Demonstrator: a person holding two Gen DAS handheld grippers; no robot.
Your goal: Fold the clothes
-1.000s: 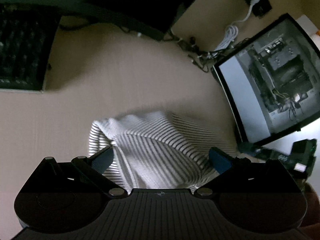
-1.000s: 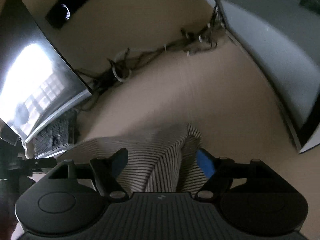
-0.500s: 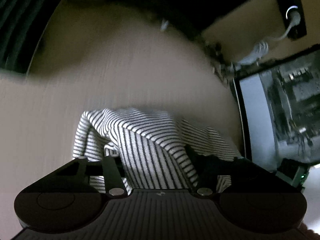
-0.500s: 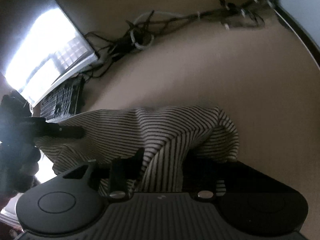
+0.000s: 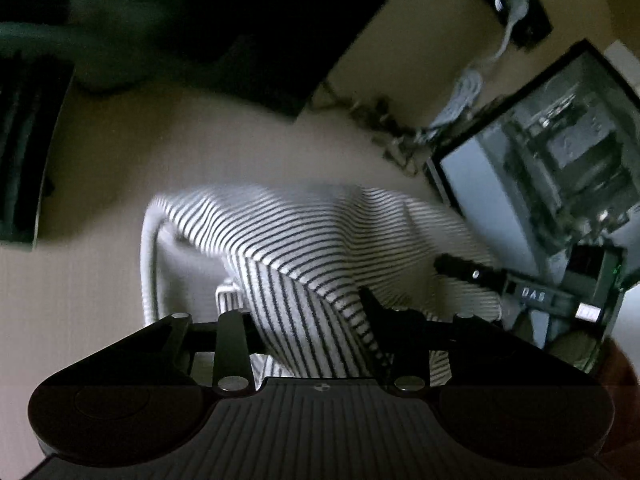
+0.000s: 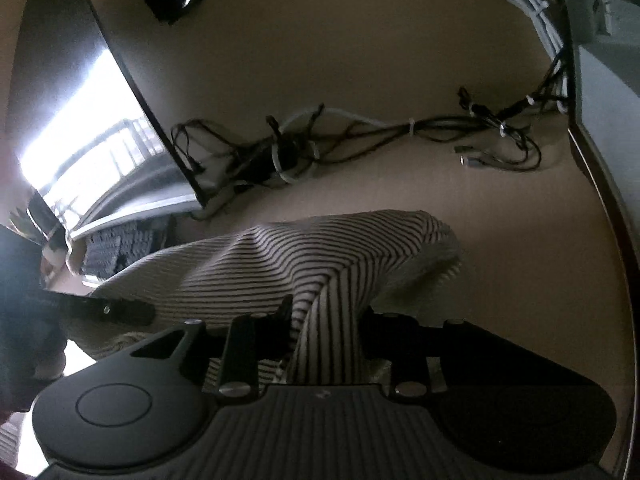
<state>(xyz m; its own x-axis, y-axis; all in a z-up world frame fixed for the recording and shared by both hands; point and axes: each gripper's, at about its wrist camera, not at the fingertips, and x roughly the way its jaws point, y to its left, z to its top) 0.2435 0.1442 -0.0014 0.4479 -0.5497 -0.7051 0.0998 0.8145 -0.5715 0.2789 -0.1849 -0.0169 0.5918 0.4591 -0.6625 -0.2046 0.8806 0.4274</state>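
A white garment with thin dark stripes [image 5: 304, 228] lies on a tan desk and is pulled up into a ridge. My left gripper [image 5: 304, 312] has a bunch of this cloth between its fingers, and its jaws are closing on it. In the right wrist view the same garment [image 6: 320, 248] peaks at my right gripper [image 6: 326, 316], whose jaws are also closing with a striped fold pinched between them. The right gripper's finger [image 5: 472, 272] shows at the cloth's right edge. The left gripper's finger [image 6: 108, 308] shows at its left edge. The pads themselves are hidden by fabric.
A glass-sided computer case [image 5: 560, 168] stands on the right. A dark keyboard [image 5: 20, 140] sits on the left. A tangle of cables [image 6: 288, 152] runs along the back of the desk. A monitor [image 6: 80, 140] with a keyboard [image 6: 116, 244] under it stands at the left.
Both grippers went from wide open over the cloth to pinching it. The garment has risen from a low heap into a stretched ridge between them. The right wrist view has rolled.
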